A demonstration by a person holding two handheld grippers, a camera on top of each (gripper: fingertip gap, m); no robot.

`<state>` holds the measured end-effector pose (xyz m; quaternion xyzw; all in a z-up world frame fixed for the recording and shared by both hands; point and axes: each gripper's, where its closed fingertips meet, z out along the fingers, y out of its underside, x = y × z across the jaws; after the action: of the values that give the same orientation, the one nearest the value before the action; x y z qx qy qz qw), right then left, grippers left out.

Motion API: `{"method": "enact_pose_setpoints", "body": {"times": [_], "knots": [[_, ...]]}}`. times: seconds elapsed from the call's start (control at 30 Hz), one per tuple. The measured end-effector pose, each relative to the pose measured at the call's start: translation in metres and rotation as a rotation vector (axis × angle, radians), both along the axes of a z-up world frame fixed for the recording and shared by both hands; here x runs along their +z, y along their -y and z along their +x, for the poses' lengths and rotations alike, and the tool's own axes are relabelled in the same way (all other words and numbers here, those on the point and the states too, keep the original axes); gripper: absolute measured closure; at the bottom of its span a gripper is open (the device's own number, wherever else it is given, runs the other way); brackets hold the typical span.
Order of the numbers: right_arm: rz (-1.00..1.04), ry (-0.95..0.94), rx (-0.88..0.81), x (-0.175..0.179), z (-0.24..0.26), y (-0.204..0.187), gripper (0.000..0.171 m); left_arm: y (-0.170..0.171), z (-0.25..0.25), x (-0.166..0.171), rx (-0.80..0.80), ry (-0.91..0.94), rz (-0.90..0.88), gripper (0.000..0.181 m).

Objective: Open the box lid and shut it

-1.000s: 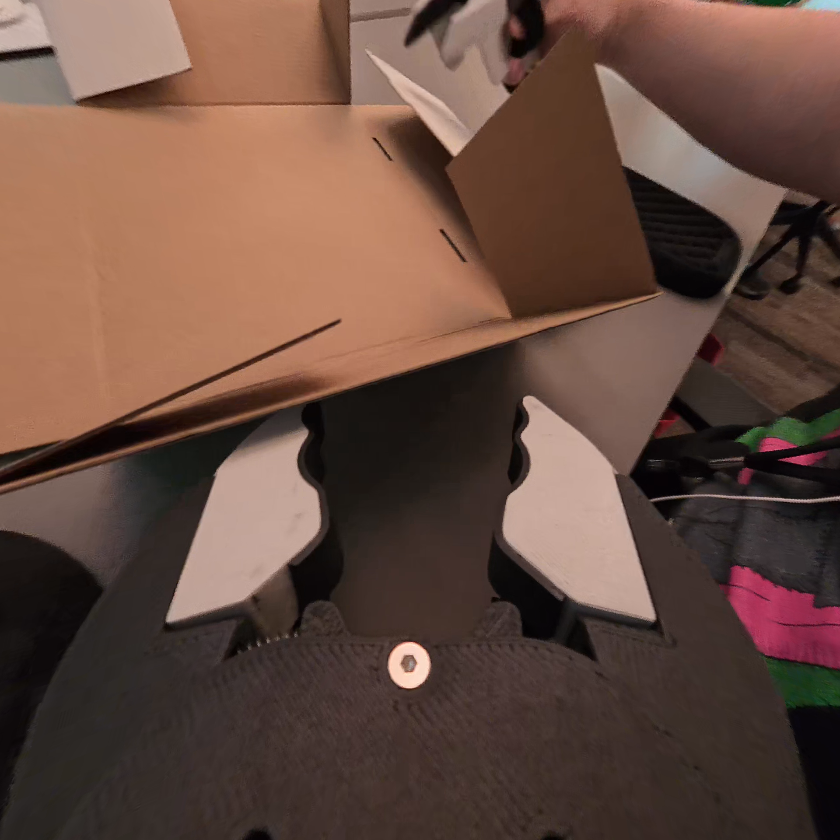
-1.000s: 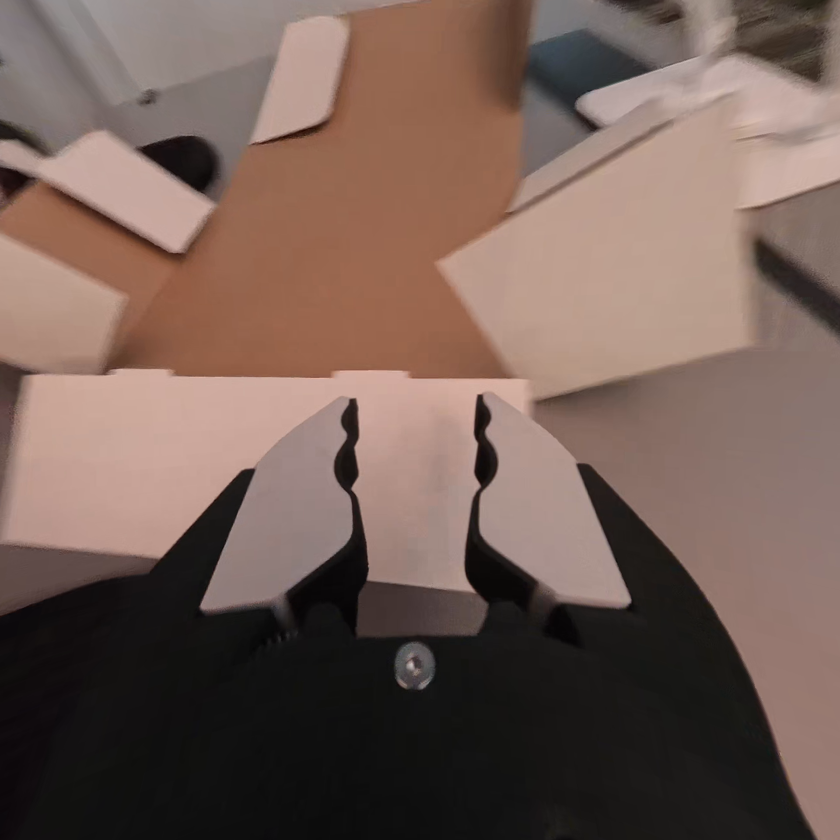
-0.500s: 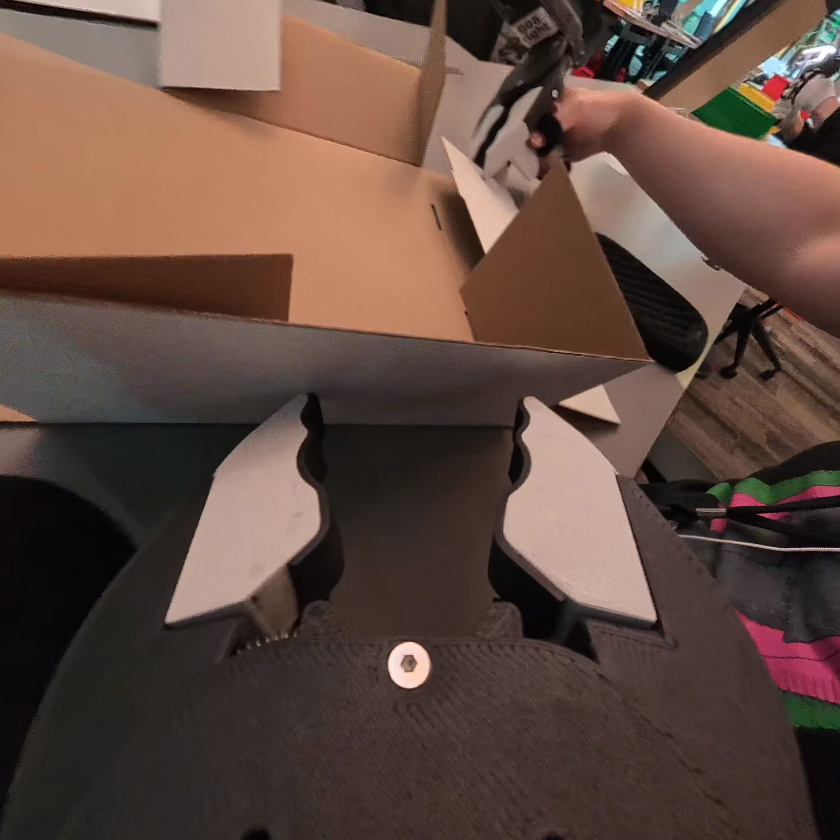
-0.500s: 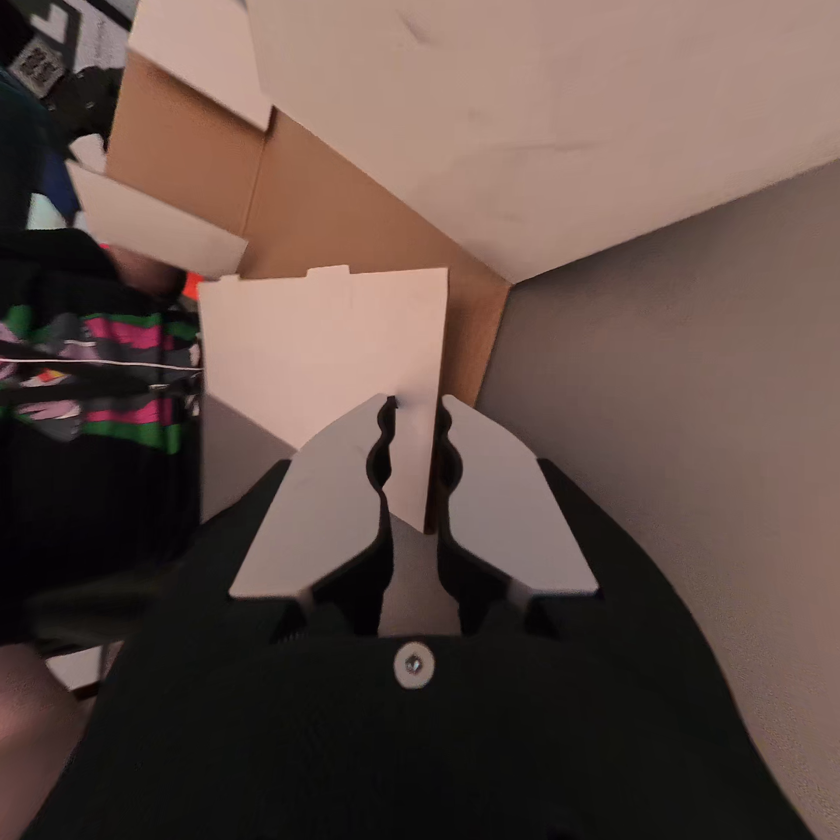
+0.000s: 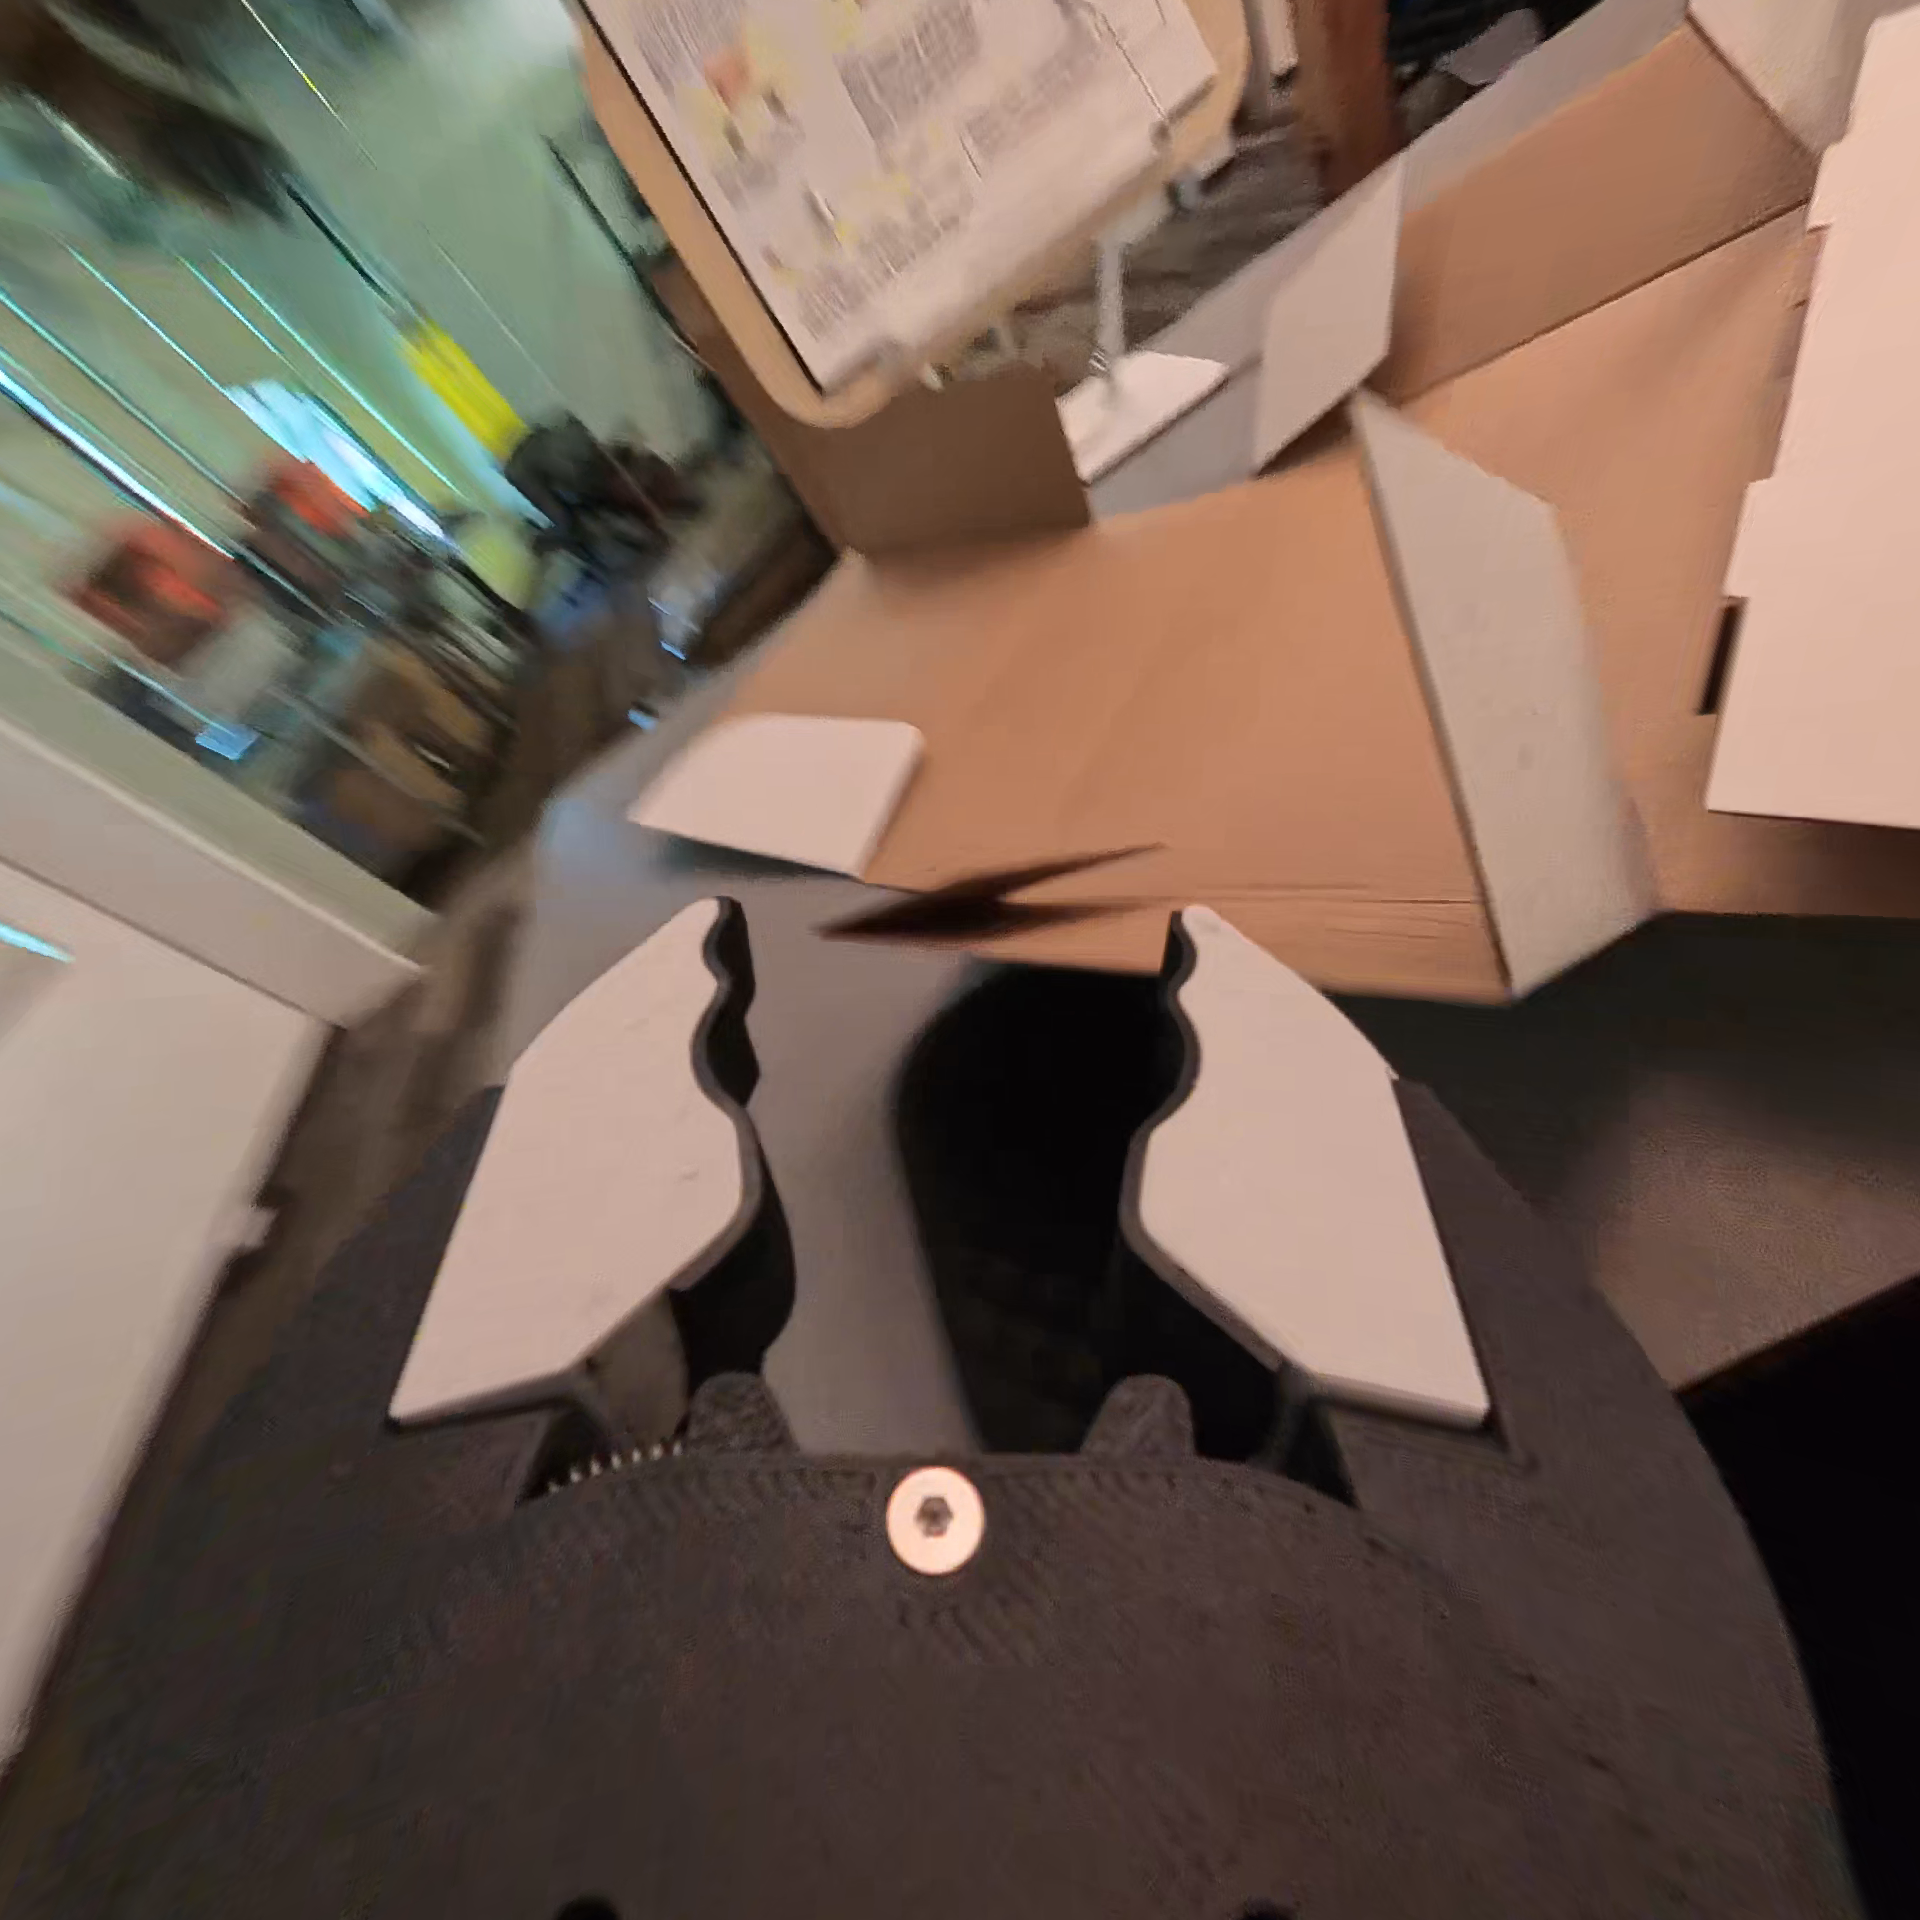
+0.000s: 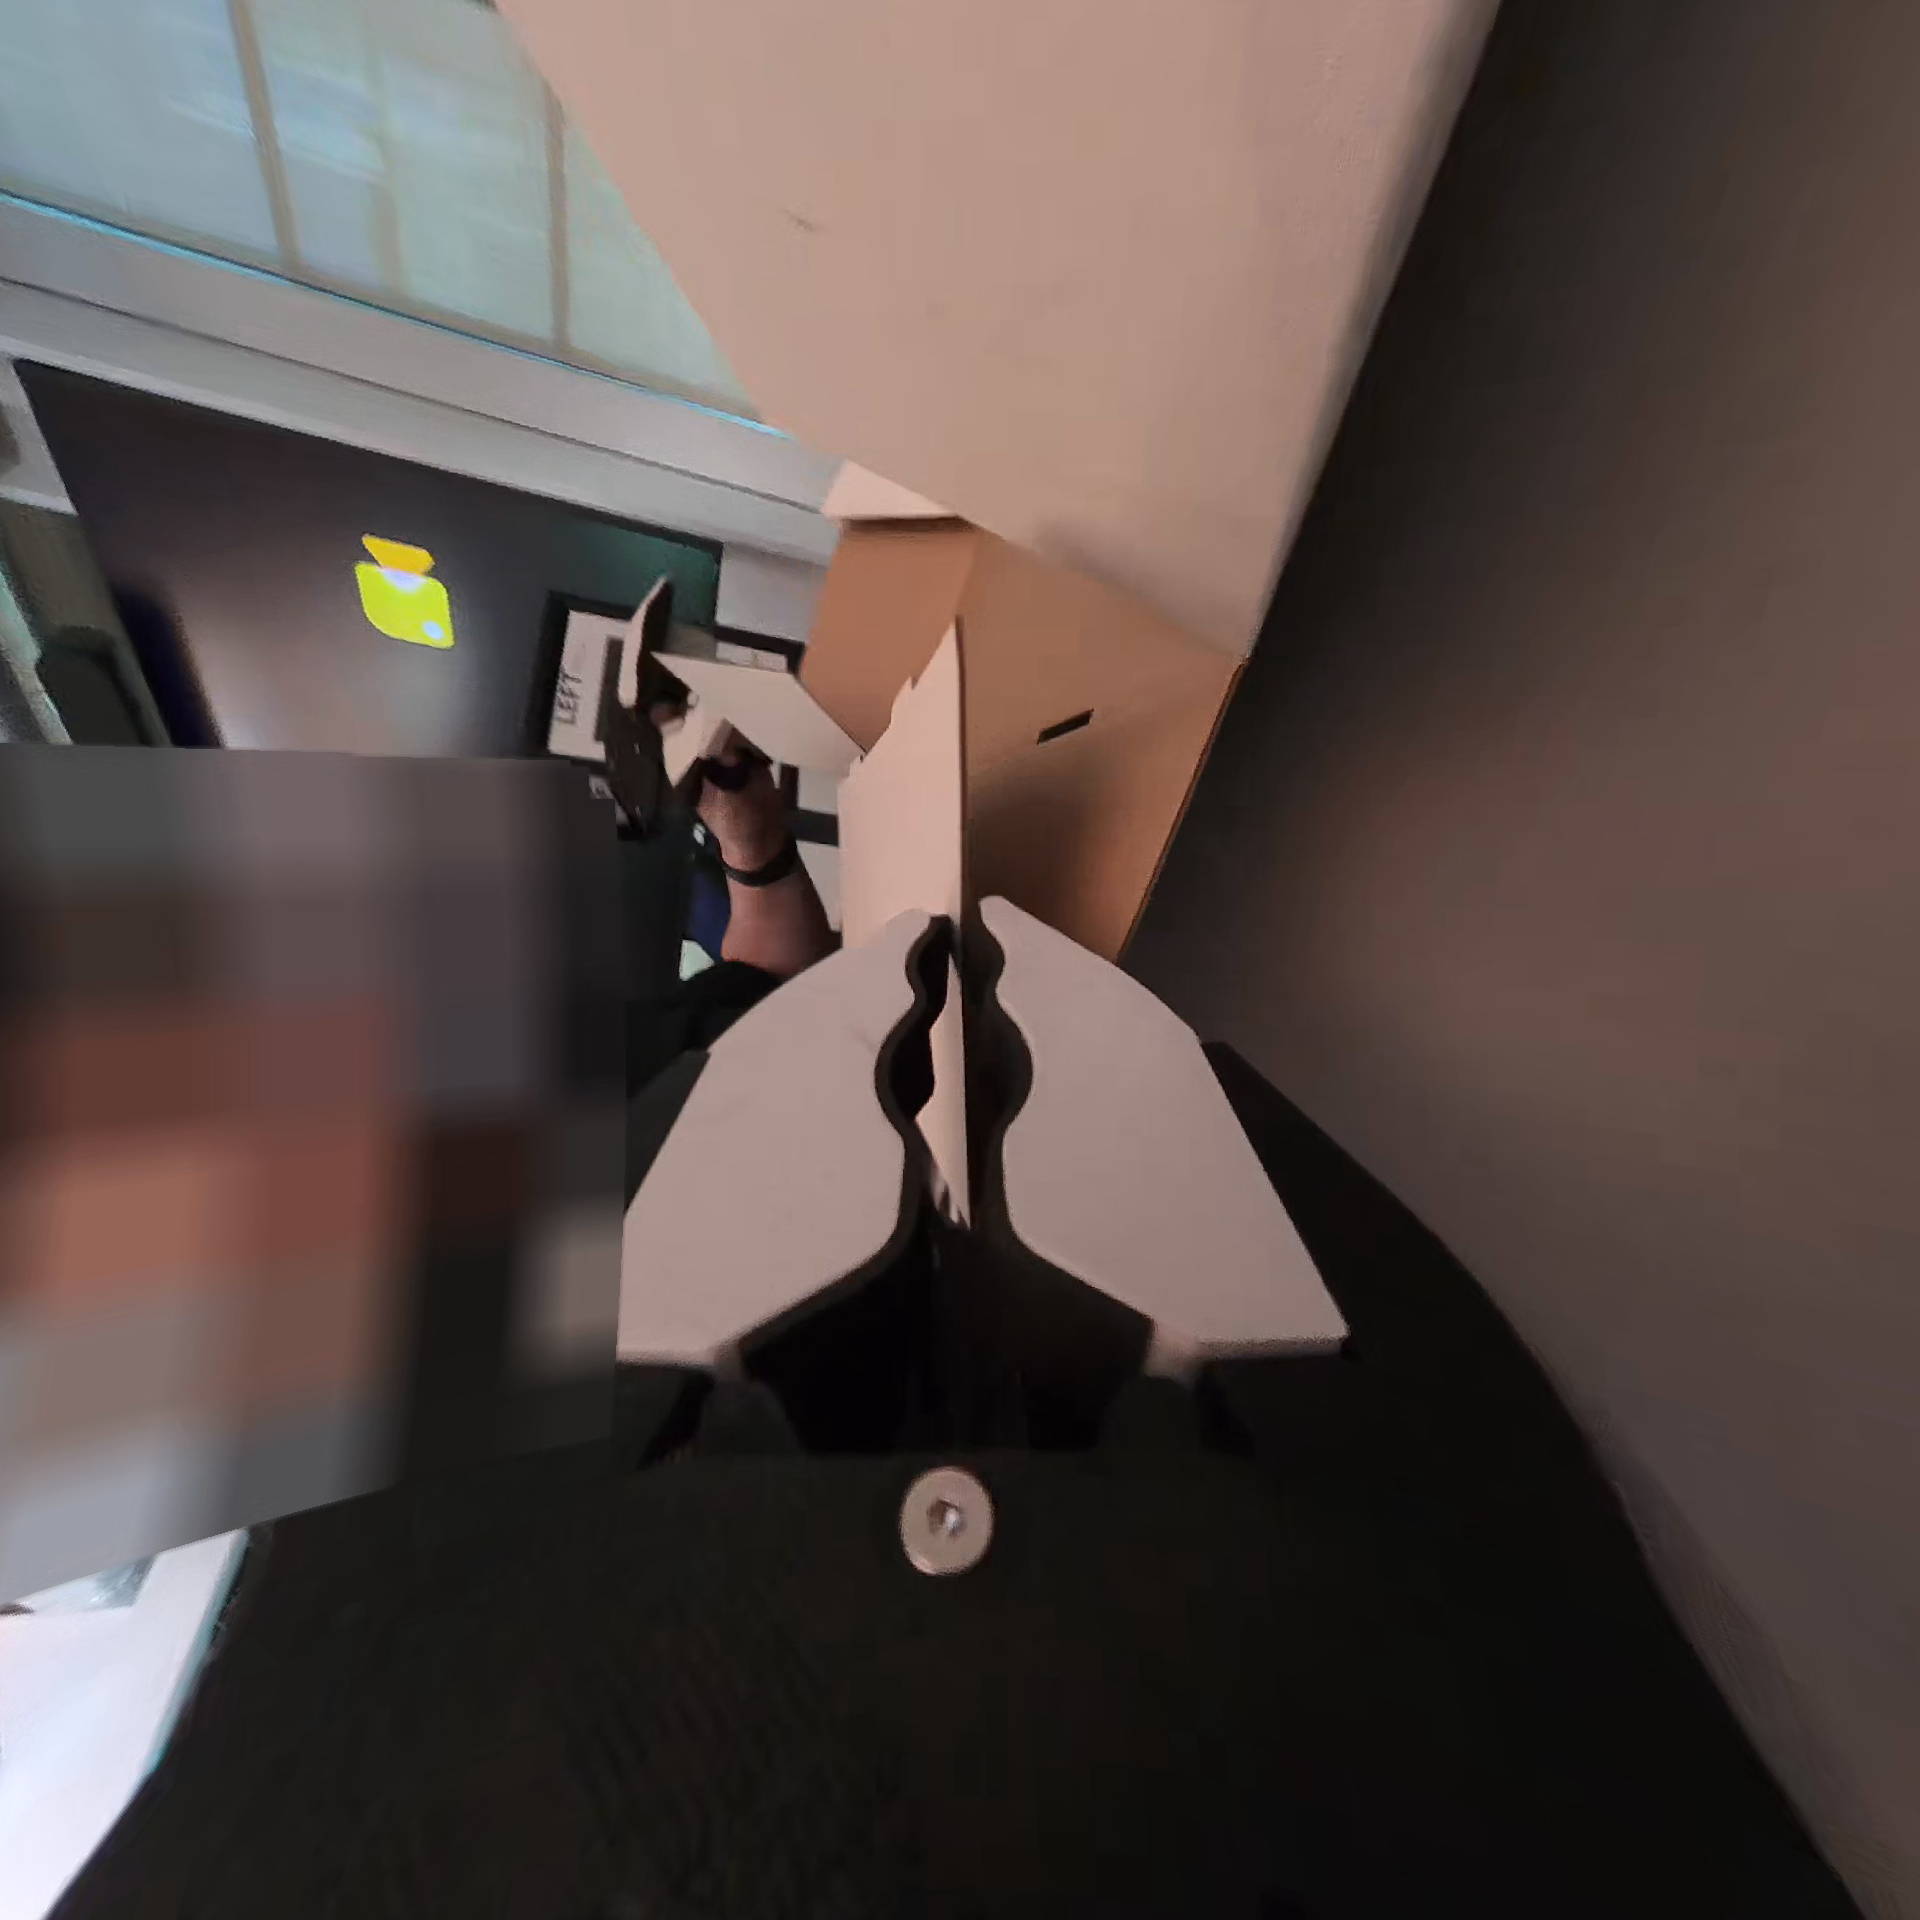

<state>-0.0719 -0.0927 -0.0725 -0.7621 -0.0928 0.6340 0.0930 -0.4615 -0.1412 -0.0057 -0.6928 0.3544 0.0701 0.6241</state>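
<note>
The cardboard box (image 5: pixel 1195 727) lies opened out on the dark table, brown inside and white outside. In the left wrist view a small white flap (image 5: pixel 790 790) and a raised white side wall (image 5: pixel 1486 707) show. My left gripper (image 5: pixel 956 925) is open and empty, just short of the box's near edge. My right gripper (image 6: pixel 961 914) is shut on a white box flap (image 6: pixel 914 790), seen edge-on between the fingers. A large white box panel (image 6: pixel 1039 260) stands above it. The left gripper (image 6: pixel 644 727), held in a hand, shows farther off.
The dark table (image 5: pixel 1662 1143) continues to the right. A leaning board with papers (image 5: pixel 935 156) and another cardboard box (image 5: pixel 1558 208) stand behind. White cardboard panels (image 5: pixel 1829 520) are at the right, a white surface (image 5: pixel 104 1143) at the left.
My right gripper has closed on the white flap and now holds it edge-on. My left gripper has swung away from under the box's front edge and stays open.
</note>
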Motion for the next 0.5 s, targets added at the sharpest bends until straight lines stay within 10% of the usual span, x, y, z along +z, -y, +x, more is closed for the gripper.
{"method": "enact_pose_setpoints", "body": {"times": [0.17, 0.33, 0.5], "knots": [[-0.023, -0.028, -0.058, 0.005, -0.016, 0.005, 0.169, 0.040, 0.029, 0.031, -0.104, -0.103, 0.087, 0.120], [-0.013, -0.103, -0.116, 0.015, -0.029, 0.005, 0.168, 0.074, 0.088, -0.028, -0.454, 0.024, -0.364, 0.103], [-0.007, -0.190, -0.140, 0.032, -0.033, 0.007, 0.170, 0.057, 0.075, -0.062, -0.433, -0.097, -0.317, 0.092]]}}
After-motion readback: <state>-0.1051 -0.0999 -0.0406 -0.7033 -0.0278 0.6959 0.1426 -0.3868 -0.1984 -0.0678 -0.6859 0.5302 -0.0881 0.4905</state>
